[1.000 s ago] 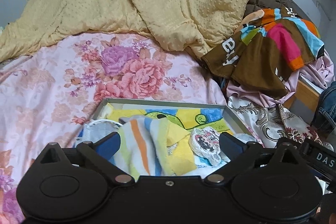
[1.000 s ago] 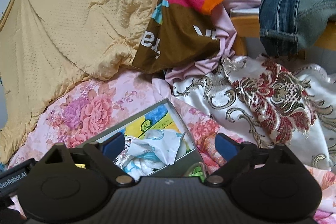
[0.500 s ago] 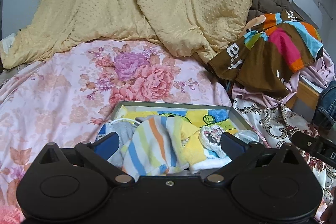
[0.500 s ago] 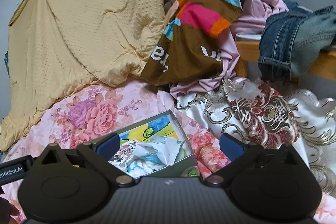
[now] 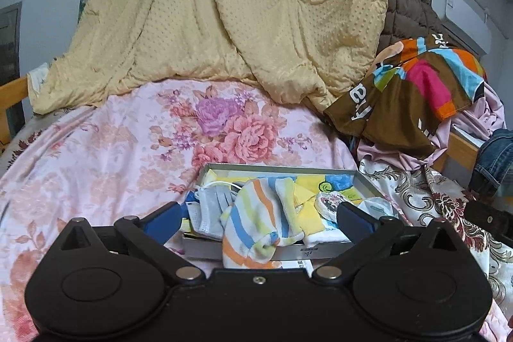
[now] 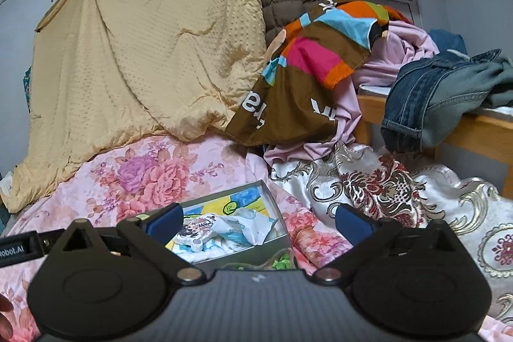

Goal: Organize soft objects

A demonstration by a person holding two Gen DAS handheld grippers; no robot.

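- My left gripper (image 5: pixel 258 215) hovers just near of the grey tray (image 5: pixel 364 180), its blue fingers spread wide and holding nothing.
- My right gripper (image 6: pixel 258 221) is likewise spread and empty, near the tray's right side.
- The tray sits on the floral bedsheet (image 5: pixel 112 156), gathering small soft items.
- A striped sock (image 5: pixel 256 223) droops over the tray's near wall, so I judge it needs tucking in.

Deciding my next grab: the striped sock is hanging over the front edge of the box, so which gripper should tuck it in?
Left. The left gripper is open and the striped sock lies directly between its fingers, draped over the box wall. The right gripper, also open, faces the box's far corner; the sock isn't in its view.
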